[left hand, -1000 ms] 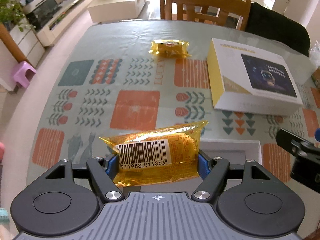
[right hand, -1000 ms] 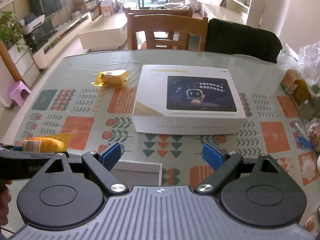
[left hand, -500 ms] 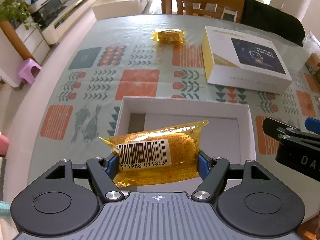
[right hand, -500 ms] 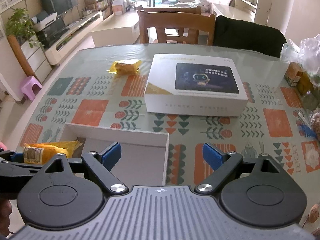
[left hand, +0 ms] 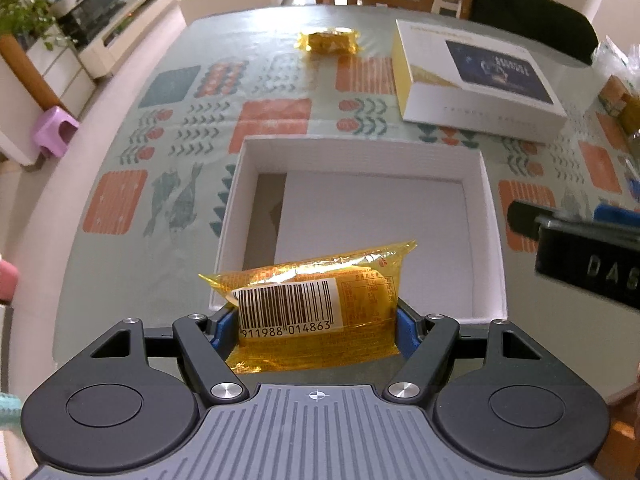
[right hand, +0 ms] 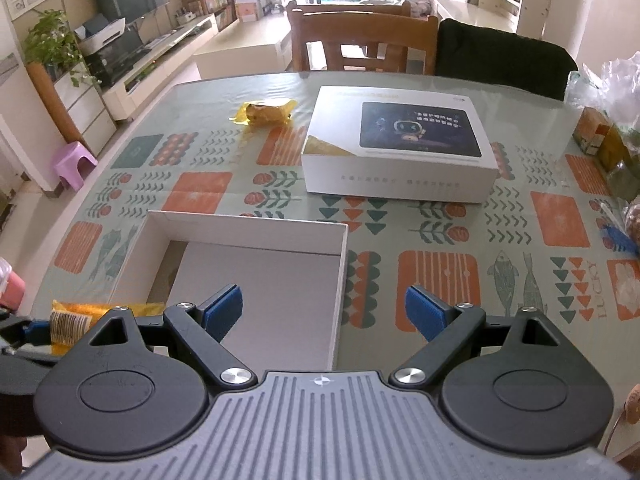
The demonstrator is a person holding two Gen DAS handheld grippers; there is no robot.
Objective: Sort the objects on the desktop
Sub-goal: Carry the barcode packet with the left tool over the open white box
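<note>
Since the earlier frames the open white box (left hand: 486,200) has slid into full view ahead of the left gripper (left hand: 314,320), which clamps a yellow snack packet (left hand: 316,304) crosswise above the box's near wall. The right gripper (right hand: 324,312), open and empty, angles downward over the box's right edge. A second packet (left hand: 328,42) lies far ahead.

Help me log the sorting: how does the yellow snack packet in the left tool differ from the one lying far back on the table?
The held packet is clamped in the left tool, above the open white box; the far packet lies free on the table. The held one shows a barcode label; the far one shows none. Both are glossy yellow wrappers.
</note>
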